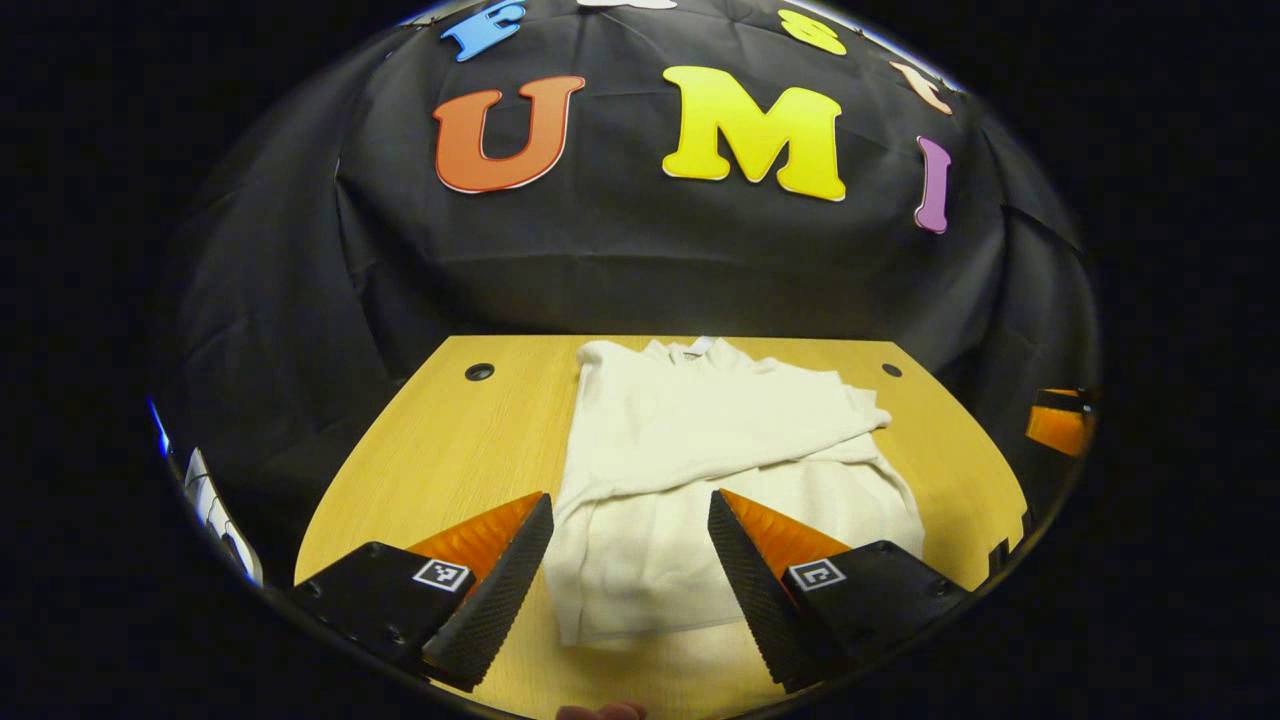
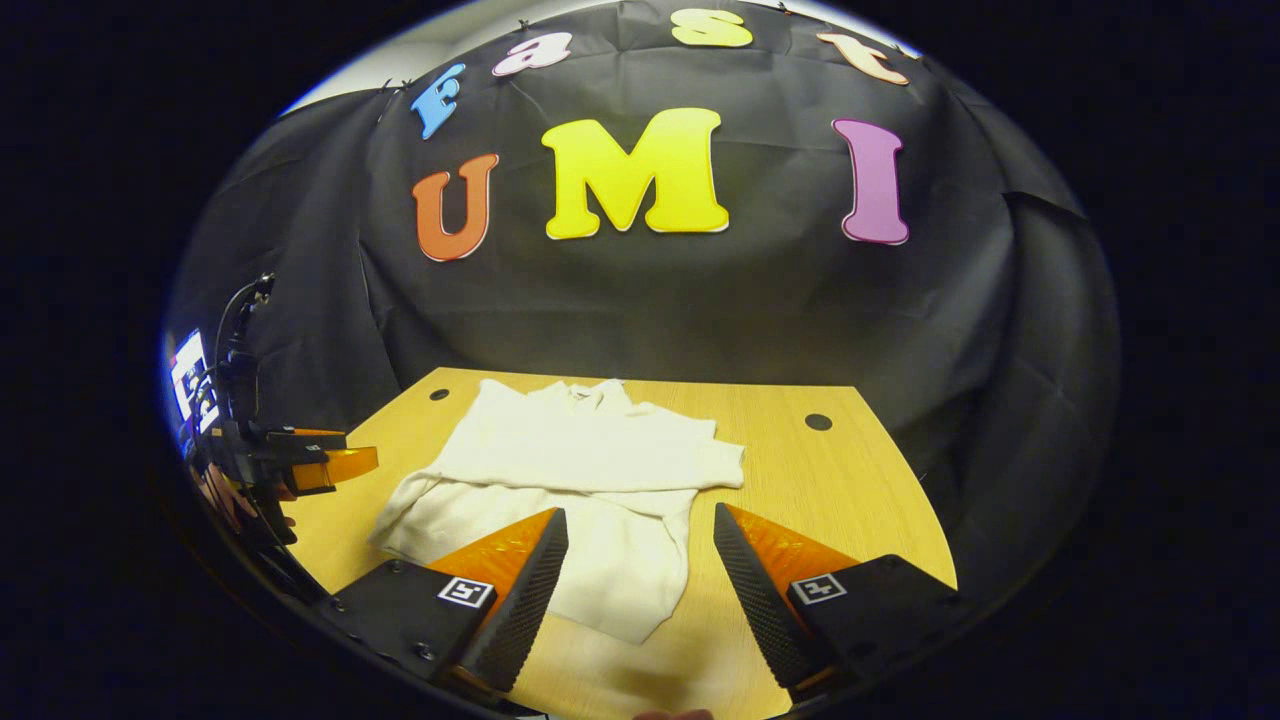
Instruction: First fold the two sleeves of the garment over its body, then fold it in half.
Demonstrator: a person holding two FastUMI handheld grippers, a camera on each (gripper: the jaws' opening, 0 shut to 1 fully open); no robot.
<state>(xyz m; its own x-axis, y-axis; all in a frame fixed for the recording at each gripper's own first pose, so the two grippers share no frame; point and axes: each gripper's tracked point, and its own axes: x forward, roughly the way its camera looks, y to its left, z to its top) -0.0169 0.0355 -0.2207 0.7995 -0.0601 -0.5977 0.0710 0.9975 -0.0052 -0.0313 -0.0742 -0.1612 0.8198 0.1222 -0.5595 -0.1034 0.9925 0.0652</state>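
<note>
Wooden table [image 1: 430,450] before black cloth wall; white garment [image 1: 700,470] lies sleeves-folded.

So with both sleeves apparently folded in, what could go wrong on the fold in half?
1. The folded sleeve lies loosely across the white garment; lifting the hem could let it slide off.
2. Both tongs, left and right, are open above the table near the hem; a shallow pinch may catch one layer only.
3. The hem looks uneven in the right gripper view, so the halves may misalign.

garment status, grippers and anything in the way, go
Left gripper and right gripper open, above table. White garment flat, sleeves folded across body, half fold not done. Nothing in the way.
</note>
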